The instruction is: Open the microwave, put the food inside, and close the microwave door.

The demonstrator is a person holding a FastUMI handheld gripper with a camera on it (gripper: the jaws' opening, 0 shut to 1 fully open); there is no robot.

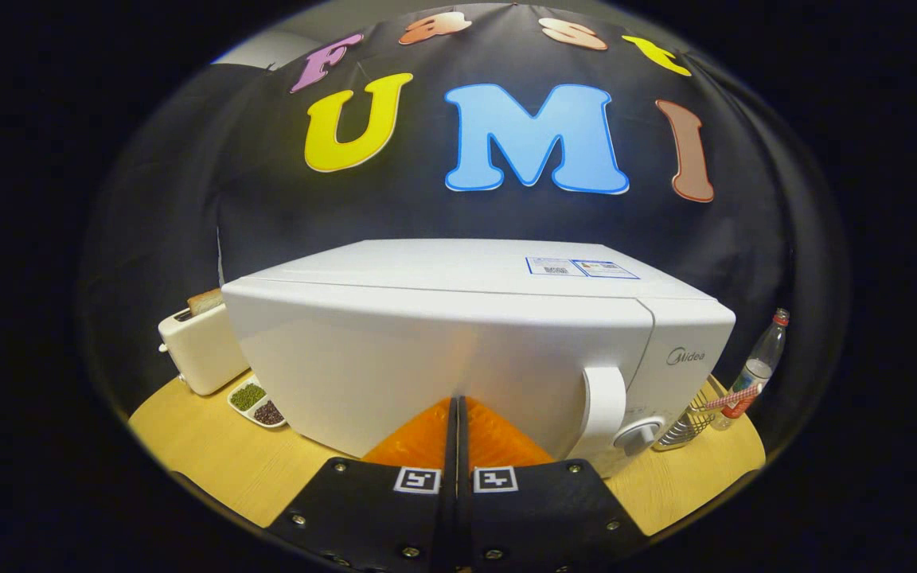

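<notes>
The gripper [458, 410] has its fingers pressed together on nothing, tips against the closed door of the white microwave [458, 350]; beside it, a two-part dish [258, 404] holds green and dark grains; a toaster [197, 344] holds bread.

Gripper [456, 410], seen from its own camera. Two flat carrier plates, one to each finger, sit side by side and widen toward the camera in a trapezoid outline. Each plate is matt black and fastened by small round screws [339, 466] along its outer edges and near corners. At the inner front corner of each plate sits a square black-and-white fiducial marker [416, 480]. From the plates the two fingers [419, 438] taper forward as wedges; they lie pressed together along one narrow dark seam.
</notes>
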